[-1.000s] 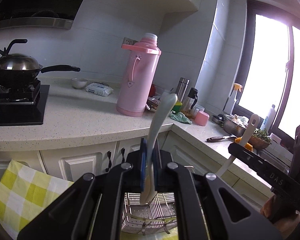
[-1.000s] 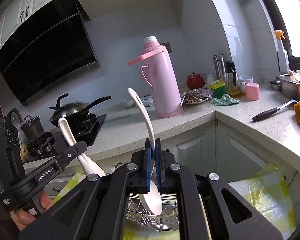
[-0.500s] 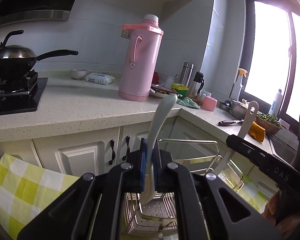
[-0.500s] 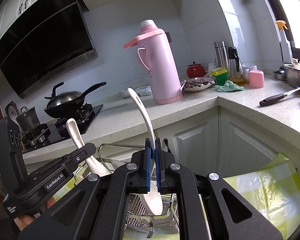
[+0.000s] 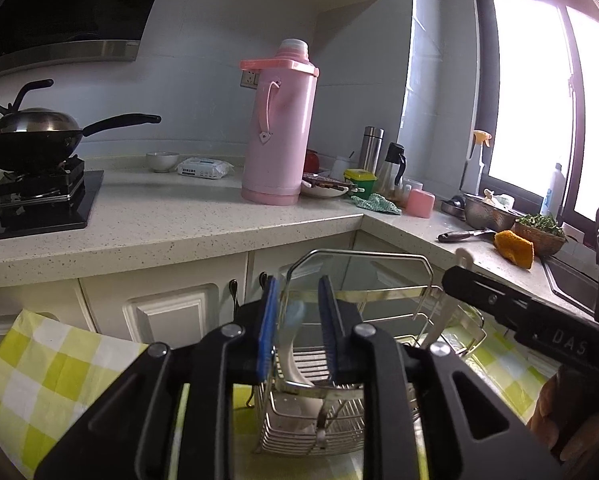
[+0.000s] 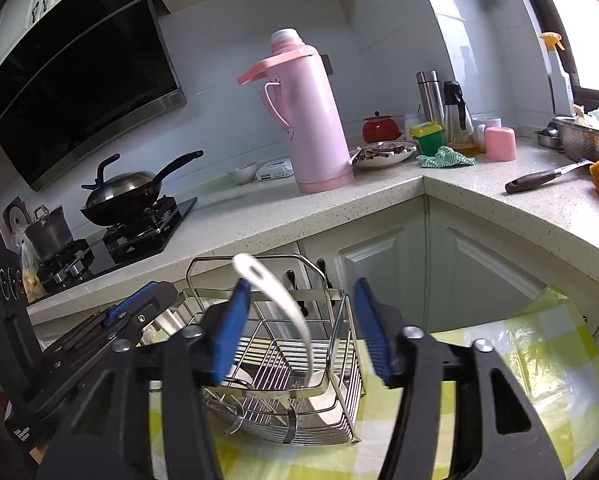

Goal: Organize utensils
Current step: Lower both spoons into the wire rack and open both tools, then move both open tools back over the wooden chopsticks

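Observation:
A wire utensil basket (image 5: pixel 315 432) (image 6: pixel 339 360) stands on a yellow-green checked cloth (image 5: pixel 59 364), right under both grippers. My left gripper (image 5: pixel 298 294) hangs over it with its jaws opening. A pale spoon (image 5: pixel 295 314), blurred, slides loose between the blue pads (image 5: pixel 268 320) into the basket. My right gripper (image 6: pixel 299 292) is also opening, its jaws wide apart. Its white spoon (image 6: pixel 277 294) leans free between them with its bowl down in the basket. Each gripper shows in the other's view: the right gripper (image 5: pixel 499 300) and the left gripper (image 6: pixel 139 308).
The speckled counter (image 5: pixel 171 224) runs behind the basket with white cabinet doors below. On it are a pink thermos (image 5: pixel 277 136), a wok (image 5: pixel 31 140) on the hob, flasks, a pink cup (image 5: pixel 419 203), a knife (image 6: pixel 539 178) and an orange cloth (image 5: pixel 513 246).
Both grippers have sunk toward the basket. Both were shut on upright spoons; now the jaws stand apart and the spoons have slipped down into the basket.

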A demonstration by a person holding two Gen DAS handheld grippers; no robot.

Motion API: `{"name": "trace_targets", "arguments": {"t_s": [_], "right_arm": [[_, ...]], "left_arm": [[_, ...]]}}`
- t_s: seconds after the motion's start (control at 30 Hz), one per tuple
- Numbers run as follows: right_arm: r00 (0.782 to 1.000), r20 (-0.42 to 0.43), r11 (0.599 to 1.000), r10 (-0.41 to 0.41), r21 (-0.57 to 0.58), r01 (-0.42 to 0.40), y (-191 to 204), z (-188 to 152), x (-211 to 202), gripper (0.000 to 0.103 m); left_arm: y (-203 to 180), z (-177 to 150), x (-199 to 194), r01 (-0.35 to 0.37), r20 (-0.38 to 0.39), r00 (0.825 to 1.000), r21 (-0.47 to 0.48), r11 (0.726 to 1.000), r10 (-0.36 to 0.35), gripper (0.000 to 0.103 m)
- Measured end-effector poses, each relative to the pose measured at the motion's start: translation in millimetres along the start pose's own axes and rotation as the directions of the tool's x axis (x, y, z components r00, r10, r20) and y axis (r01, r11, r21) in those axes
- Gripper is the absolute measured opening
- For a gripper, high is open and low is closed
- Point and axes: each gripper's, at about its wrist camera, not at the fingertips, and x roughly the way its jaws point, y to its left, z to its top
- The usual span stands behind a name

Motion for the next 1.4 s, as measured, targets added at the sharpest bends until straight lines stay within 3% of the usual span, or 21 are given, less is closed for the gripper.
{"name": "trace_targets", "arguments": {"t_s": [0.17, 0.23, 0.3, 0.43, 0.6, 0.8, 0.9, 1.0, 1.1, 1.4], "right_arm": [[1.0, 0.019, 1.0, -0.019, 0.007, 0.019, 2, 5, -23, 0.056], [0.999, 0.036, 1.0, -0.02, 0.019, 0.019, 2, 9, -38, 0.056], [0.998, 0.057, 0.999, -0.023, 0.03, 0.021, 1, 11, -60, 0.056], [0.995, 0.085, 0.998, -0.044, 0.057, 0.039, -4, 0, -110, 0.057], [0.993, 0.05, 0.99, -0.107, 0.096, 0.102, -19, -46, -166, 0.058], [0.98, -0.032, 0.973, -0.195, 0.121, 0.198, -40, -106, -197, 0.058], [0.967, -0.103, 0.963, -0.232, 0.114, 0.243, -47, -128, -206, 0.058], [0.939, -0.195, 0.953, -0.282, 0.055, 0.298, -49, -147, -209, 0.058], [0.924, -0.228, 0.945, -0.306, 0.046, 0.324, -56, -165, -212, 0.058], [0.864, -0.369, 0.929, -0.342, 0.004, 0.369, -61, -191, -186, 0.047]], "left_arm": [[10, 2, -17, -0.035, -0.01, 0.999, -0.039, 0.999, 0.034, 0.035], [16, 3, -30, -0.056, -0.012, 0.998, -0.056, 0.997, 0.056, 0.043], [22, 2, -51, -0.082, -0.006, 0.997, -0.07, 0.994, 0.082, 0.052], [33, -11, -100, -0.148, 0.004, 0.989, -0.106, 0.983, 0.149, 0.06], [34, -48, -150, -0.224, -0.052, 0.974, -0.085, 0.971, 0.22, 0.064], [30, -88, -183, -0.221, -0.122, 0.97, -0.078, 0.972, 0.211, 0.068], [27, -106, -193, -0.22, -0.17, 0.964, -0.068, 0.973, 0.206, 0.068], [25, -120, -201, -0.235, -0.209, 0.953, -0.063, 0.97, 0.218, 0.068], [24, -135, -205, -0.256, -0.247, 0.94, -0.061, 0.965, 0.234, 0.068], [11, -158, -194, -0.278, -0.366, 0.886, 0.075, 0.958, 0.286, 0.068]]}}
